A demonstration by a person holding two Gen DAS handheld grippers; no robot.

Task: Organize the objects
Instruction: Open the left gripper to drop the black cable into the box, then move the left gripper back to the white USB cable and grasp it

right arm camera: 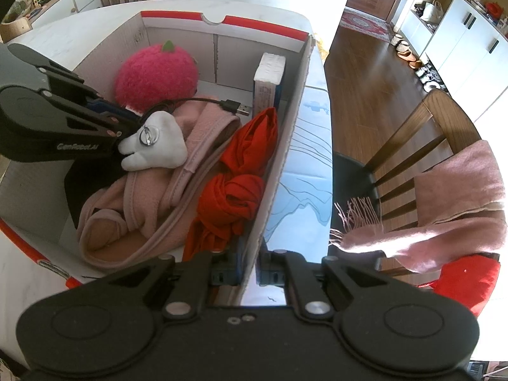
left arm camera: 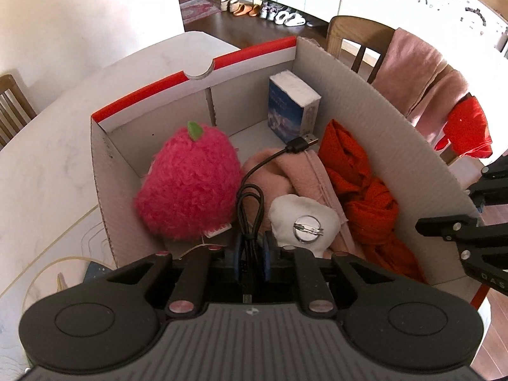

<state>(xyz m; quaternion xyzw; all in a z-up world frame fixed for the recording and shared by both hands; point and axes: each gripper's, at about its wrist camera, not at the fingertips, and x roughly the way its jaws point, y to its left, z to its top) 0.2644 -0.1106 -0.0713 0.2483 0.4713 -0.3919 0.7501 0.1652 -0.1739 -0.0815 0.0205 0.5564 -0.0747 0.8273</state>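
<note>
From the left wrist camera, the left hand-held gripper (left arm camera: 252, 255) sits at the lower centre of the frame, its blue pads nearly together with the looped black USB cable (left arm camera: 250, 209) between them; whether the pads press on the cable cannot be told. The cable's metal plug lies further up, at the frame's centre, over a rumpled pink fleece cloth (left arm camera: 285, 174). All this is inside an open white cardboard box with a red rim (left arm camera: 203, 117) standing on the pale marbled desk (left arm camera: 57, 133). Left of the cable stands a fuzzy pink plush fruit with a green leaf (left arm camera: 190, 187); just right of it lies a small white tooth-shaped plush with a round metal pin (left arm camera: 304, 222). A knotted red scarf (left arm camera: 368, 197) runs along the box's right wall, and a thick blue paperback book (left arm camera: 292, 104) stands upright in the far corner.

From the right wrist camera, the right hand-held gripper (right arm camera: 249, 270) at the bottom centre is clamped tight on the box's right wall, one blue pad on each side. The left gripper enters from the left edge, its tips beside the white plush.
</note>
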